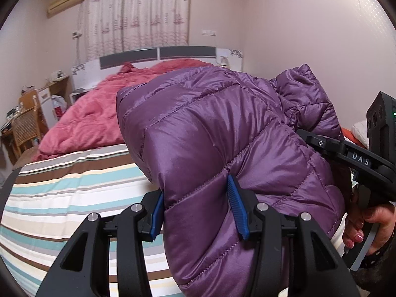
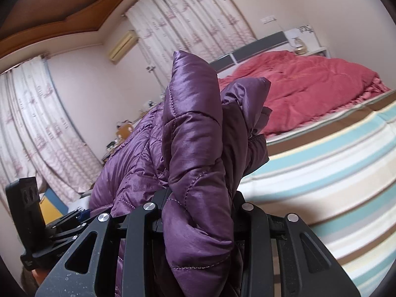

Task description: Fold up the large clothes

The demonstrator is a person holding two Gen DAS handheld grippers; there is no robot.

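Here both grippers clamp a purple down jacket [image 1: 222, 128] lifted off the bed: the left gripper [image 1: 198, 212] pinches a thick quilted fold, the right gripper [image 2: 198, 212] another bunched fold. Below and beyond them lie a striped bedsheet [image 1: 61, 193], a red comforter [image 2: 309, 84], and patterned curtains [image 1: 138, 12].

The jacket [image 1: 222, 128] is held above the near end of the bed [image 1: 74, 193], between the left gripper [image 1: 198, 212] and the right gripper [image 2: 198, 212]. A quilt [image 1: 94, 116] is heaped behind it, before the headboard [image 1: 158, 55]. A chair [image 1: 26, 123] is set left of the bed.
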